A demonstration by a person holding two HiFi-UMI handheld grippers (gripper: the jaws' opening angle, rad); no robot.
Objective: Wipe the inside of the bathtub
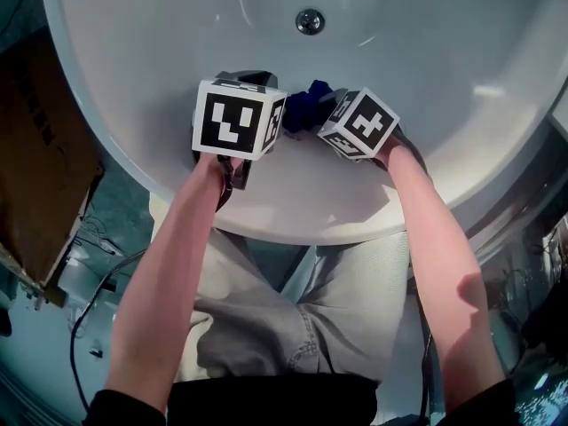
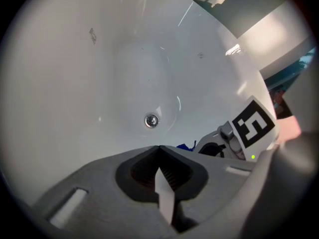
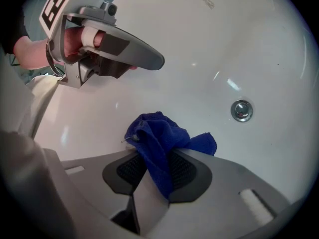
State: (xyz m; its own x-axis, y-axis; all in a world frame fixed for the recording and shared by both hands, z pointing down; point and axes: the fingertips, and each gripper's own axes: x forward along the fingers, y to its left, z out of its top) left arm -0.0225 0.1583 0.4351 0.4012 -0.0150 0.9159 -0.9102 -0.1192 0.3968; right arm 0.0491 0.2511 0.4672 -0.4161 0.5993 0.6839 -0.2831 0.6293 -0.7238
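Nearest you, your forearms (image 1: 169, 273) cross the bathtub's (image 1: 293, 224) smooth, rounded white rim, with a brown cardboard box (image 1: 40, 167) just outside it on your left. From your head the marker cubes cover both sets of jaws, so only a tuft of blue shows between them; the gripper views fill that in. Your right claw (image 3: 158, 156) is pinching a crumpled blue terry cloth (image 3: 159, 133), which bunches up above the jaw tips; whether it touches the glossy wall cannot be told. Your left claw (image 2: 159, 148) is pressed together with nothing in it, its tips meeting in a line. The two claws sit side by side over the near slope. Beyond them the round chrome drain (image 1: 310, 21) sits in the basin, and bare, curved enamel opens wide on every side of it.
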